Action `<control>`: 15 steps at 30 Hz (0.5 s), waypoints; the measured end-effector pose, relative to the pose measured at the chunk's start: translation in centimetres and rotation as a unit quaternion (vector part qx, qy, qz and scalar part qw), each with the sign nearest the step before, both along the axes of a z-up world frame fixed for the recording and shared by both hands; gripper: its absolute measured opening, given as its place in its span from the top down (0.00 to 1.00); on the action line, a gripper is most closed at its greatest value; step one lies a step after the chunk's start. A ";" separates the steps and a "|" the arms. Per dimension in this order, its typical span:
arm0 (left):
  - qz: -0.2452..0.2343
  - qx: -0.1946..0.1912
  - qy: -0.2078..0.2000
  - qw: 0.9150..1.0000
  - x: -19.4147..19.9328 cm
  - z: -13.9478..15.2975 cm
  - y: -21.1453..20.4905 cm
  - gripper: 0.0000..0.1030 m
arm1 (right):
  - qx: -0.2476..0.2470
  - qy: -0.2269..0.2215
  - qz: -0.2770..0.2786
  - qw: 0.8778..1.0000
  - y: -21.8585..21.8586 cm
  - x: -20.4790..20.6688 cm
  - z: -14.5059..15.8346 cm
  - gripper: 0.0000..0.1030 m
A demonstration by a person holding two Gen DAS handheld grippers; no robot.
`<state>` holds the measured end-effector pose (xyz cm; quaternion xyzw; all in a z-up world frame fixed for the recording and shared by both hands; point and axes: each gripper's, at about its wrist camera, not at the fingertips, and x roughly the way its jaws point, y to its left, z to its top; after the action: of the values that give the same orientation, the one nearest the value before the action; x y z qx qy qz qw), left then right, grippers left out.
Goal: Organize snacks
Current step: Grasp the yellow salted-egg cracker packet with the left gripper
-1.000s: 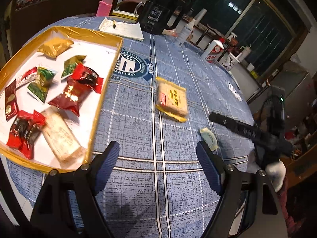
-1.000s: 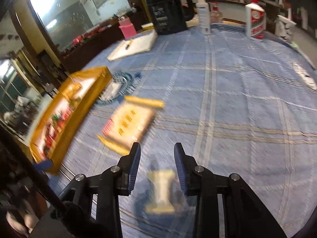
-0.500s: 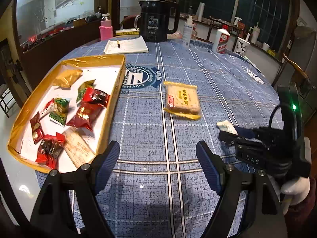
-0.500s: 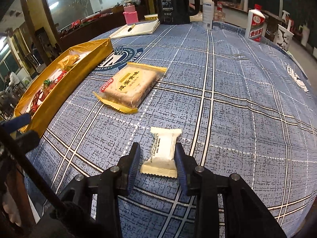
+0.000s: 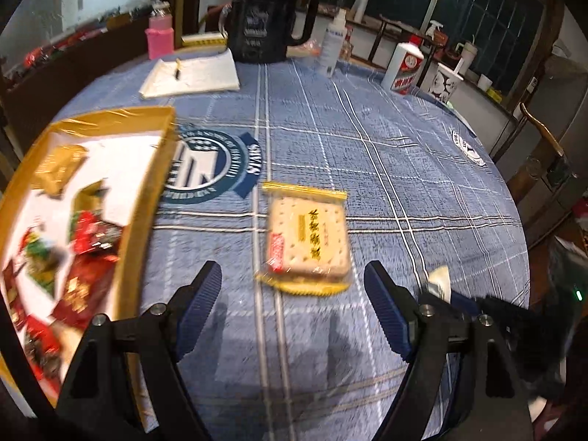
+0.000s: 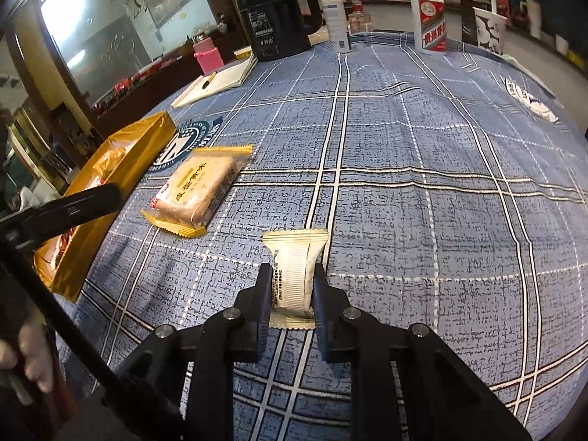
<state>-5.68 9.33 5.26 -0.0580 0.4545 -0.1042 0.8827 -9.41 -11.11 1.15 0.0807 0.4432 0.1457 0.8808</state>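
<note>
My right gripper (image 6: 293, 281) is shut on a small white snack packet (image 6: 296, 268) that lies on the blue checked tablecloth; the packet also shows in the left wrist view (image 5: 439, 283). My left gripper (image 5: 292, 290) is open and empty, just short of a yellow-edged cracker packet (image 5: 308, 240), which also shows in the right wrist view (image 6: 200, 193). A gold tray (image 5: 147, 198) on the left holds several red, green and gold snack packets (image 5: 88, 253); it appears in the right wrist view (image 6: 110, 183) too.
At the table's far side stand a black kettle (image 5: 266, 18), a notebook with a pen (image 5: 191, 77), a pink bottle (image 5: 160, 36), a white spray bottle (image 5: 332, 42) and a white liquor bottle (image 5: 404, 70). A wooden chair (image 5: 540, 139) is at the right.
My right gripper's fingers have closed onto the white packet. My left gripper has moved forward, toward the cracker packet.
</note>
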 end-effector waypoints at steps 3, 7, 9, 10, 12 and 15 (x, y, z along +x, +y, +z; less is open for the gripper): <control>-0.007 0.014 0.004 1.000 1.3 -0.7 -1.3 0.22 | 0.014 -0.001 -0.002 1.000 -0.3 0.1 -0.1 0.81; -0.017 0.069 -0.007 0.997 2.9 -1.6 -3.4 0.22 | 0.022 -0.002 -0.002 1.000 -0.5 0.0 -0.2 0.81; -0.016 0.097 -0.005 0.995 3.7 -2.4 -4.0 0.21 | 0.024 -0.003 -0.001 1.000 -0.6 0.0 -0.2 0.81; -0.015 0.105 -0.004 0.994 4.1 -2.8 -4.0 0.21 | 0.026 -0.004 -0.001 1.000 -0.7 0.0 -0.2 0.81; -0.017 0.107 -0.001 0.994 4.5 -3.3 -4.1 0.20 | 0.027 -0.005 -0.001 1.000 -0.7 0.0 -0.3 0.81; -0.016 0.115 0.005 0.993 5.0 -4.0 -4.3 0.20 | 0.028 -0.006 0.000 1.000 -0.7 -0.1 -0.3 0.81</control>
<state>-0.72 5.03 1.26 0.0506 0.4690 -0.0650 0.8794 -9.50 -11.80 0.89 0.1043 0.4334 0.1582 0.8811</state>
